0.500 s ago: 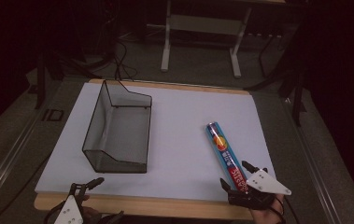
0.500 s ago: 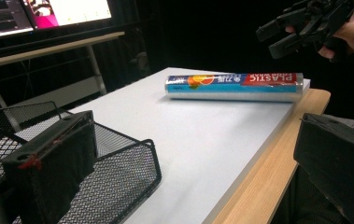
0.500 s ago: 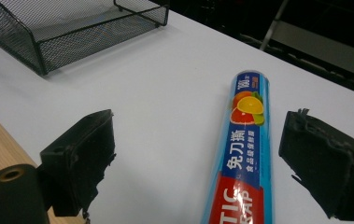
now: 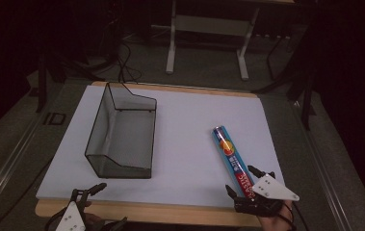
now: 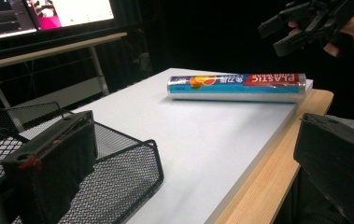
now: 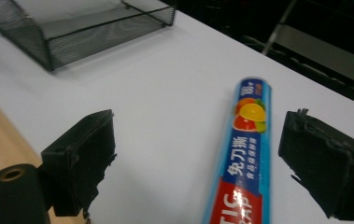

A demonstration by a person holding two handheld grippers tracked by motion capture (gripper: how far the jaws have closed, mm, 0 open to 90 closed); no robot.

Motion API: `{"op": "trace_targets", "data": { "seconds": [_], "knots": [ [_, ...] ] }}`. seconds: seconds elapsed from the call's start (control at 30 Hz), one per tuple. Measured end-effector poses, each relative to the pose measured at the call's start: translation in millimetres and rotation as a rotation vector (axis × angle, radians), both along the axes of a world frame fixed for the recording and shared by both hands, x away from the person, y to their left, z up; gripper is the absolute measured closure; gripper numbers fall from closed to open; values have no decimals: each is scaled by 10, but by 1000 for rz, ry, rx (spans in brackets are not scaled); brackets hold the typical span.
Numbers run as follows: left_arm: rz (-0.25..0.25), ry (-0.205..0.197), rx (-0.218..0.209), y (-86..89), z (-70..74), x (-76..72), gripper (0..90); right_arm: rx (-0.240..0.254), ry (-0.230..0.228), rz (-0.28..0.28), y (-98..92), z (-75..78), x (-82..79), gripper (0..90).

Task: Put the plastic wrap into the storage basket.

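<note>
Now the right gripper (image 4: 243, 180) has closed in around the plastic wrap roll (image 4: 230, 155).

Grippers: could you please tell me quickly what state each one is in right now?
Left gripper: open, holding nothing.
Right gripper: open, straddling the plastic wrap box end, not clamped.

The high view looks forward and down from above the near edge of the white-topped, wood-edged table (image 4: 180, 139). The left gripper view sits low at the near left corner, facing right across the table. The right gripper view hovers close over the near right, facing far and left. All three share the long blue plastic-wrap tube (image 4: 231, 156) and the black wire-mesh tray (image 4: 122, 134).
</note>
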State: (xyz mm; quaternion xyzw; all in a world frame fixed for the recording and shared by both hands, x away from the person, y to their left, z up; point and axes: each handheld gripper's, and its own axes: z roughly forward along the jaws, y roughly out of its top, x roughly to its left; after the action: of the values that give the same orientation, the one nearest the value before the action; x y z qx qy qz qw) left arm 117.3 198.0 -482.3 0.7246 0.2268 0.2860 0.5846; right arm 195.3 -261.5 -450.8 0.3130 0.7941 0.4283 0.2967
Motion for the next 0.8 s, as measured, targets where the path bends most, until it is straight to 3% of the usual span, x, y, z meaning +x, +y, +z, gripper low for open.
{"op": "trace_targets", "data": {
  "seconds": [0.13, 0.17, 0.2, 0.33, 0.47, 0.63, 0.8],
  "knots": [
    [3, -4, 3, 4, 2, -13, 2, 13, 11, 26, 23, 31, 3, 94],
    [5, -4, 4, 7, 2, -15, 2, 5, -1, 27, 43, 48, 5, 94],
    [8, -6, 4, 13, 5, -18, 2, -15, -51, 41, 63, 76, 10, 94],
    [14, -8, 7, 21, 5, -18, 2, -42, -67, 50, 76, 96, 34, 95],
    [13, -8, 8, 15, 4, -21, 2, -16, -4, 9, 68, 147, 114, 95],
    [8, -9, 17, 8, 2, -28, 2, -4, 2, -25, 90, 182, 188, 92],
    [7, -10, 8, 12, 6, -32, 2, 22, 64, -60, 72, 206, 350, 90]
  ]
}}
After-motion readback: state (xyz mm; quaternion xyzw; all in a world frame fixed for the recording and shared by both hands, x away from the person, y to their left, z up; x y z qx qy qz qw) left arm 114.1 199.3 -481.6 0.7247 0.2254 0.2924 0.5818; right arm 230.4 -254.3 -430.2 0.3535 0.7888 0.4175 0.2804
